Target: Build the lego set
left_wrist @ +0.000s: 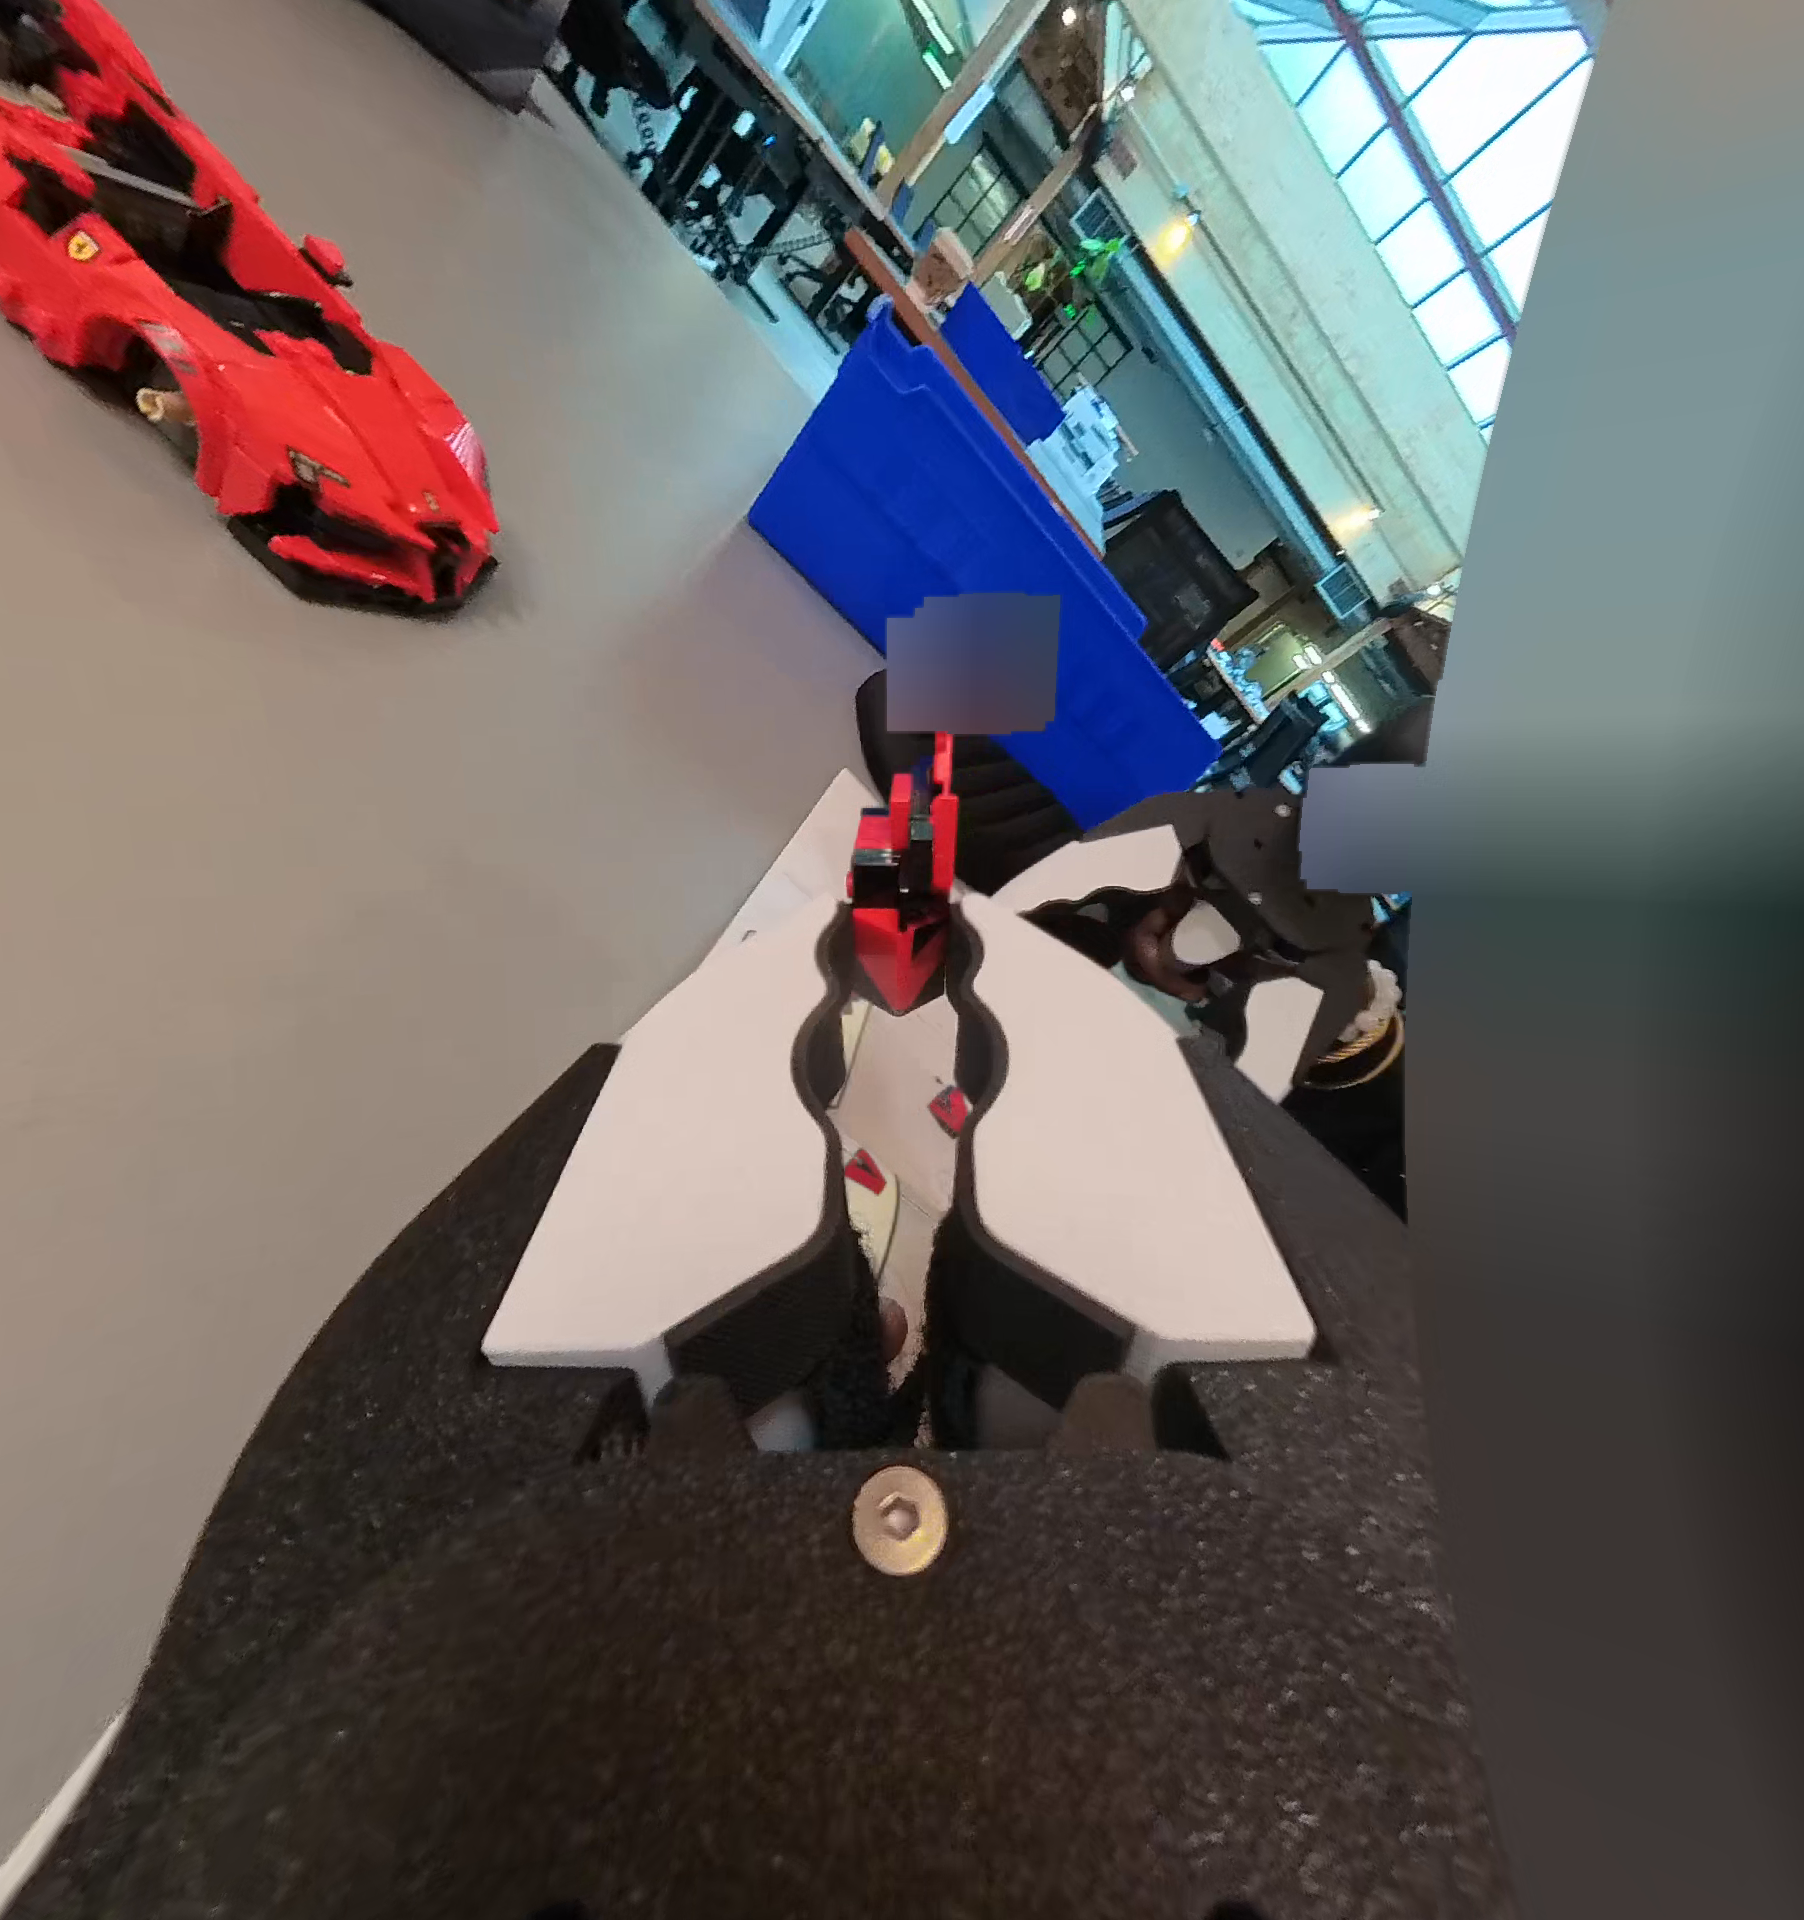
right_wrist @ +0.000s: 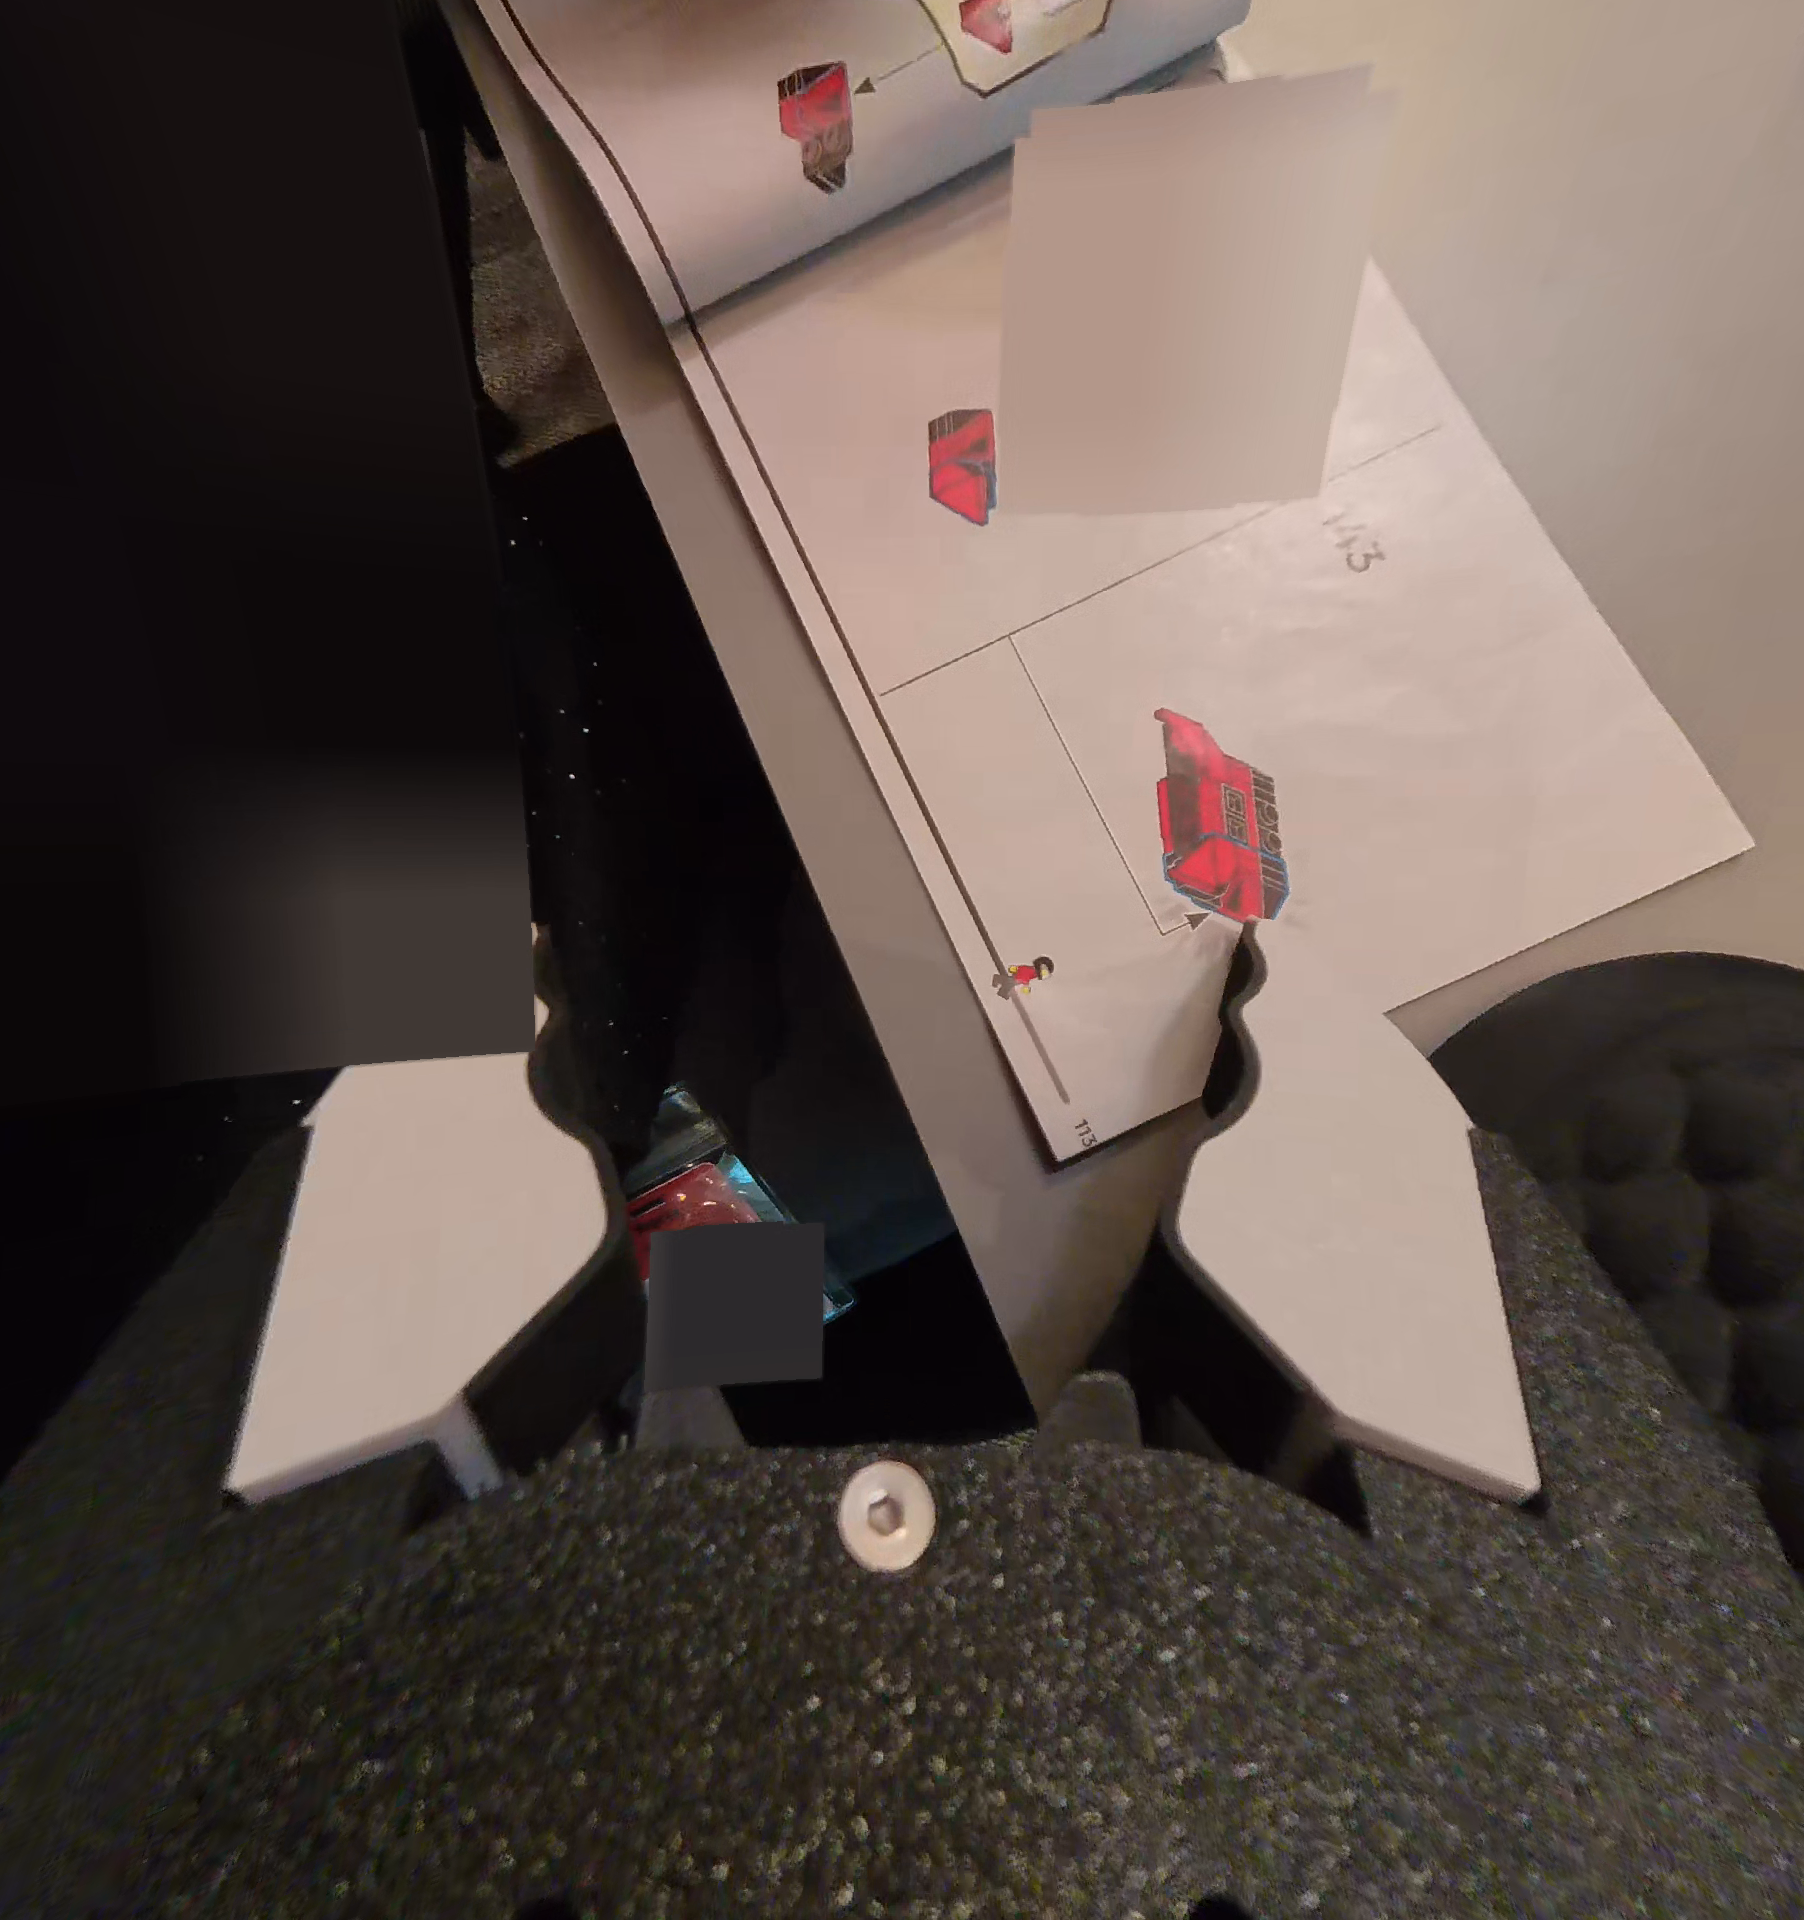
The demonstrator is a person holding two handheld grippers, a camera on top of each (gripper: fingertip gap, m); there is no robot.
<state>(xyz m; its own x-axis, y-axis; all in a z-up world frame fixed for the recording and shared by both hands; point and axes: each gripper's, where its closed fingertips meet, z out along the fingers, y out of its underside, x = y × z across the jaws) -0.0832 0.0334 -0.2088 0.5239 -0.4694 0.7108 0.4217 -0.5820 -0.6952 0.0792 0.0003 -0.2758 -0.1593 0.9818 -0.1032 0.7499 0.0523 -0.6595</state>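
My left gripper (left_wrist: 900, 940) is shut on a small red and black lego sub-assembly (left_wrist: 903, 883), held up in the air above the table edge. The large red lego car (left_wrist: 202, 301) lies on the grey table (left_wrist: 358, 935) at the far left. My right gripper (right_wrist: 887, 997) is open and empty, its fingers (right_wrist: 1282, 1174) spread over the table's near edge and the open instruction booklet (right_wrist: 1345, 675). The right gripper also shows at the right of the left wrist view (left_wrist: 1251, 914), held by a hand.
A blue plastic bin (left_wrist: 939, 520) stands at the table's far edge. The booklet also shows beneath the left fingers (left_wrist: 908, 1143). A dark chair seat (right_wrist: 1708, 1143) is at the right, and a small clear bag with red pieces (right_wrist: 700, 1195) lies below the table edge. The grippers' ends are close to 20 cm from one another.
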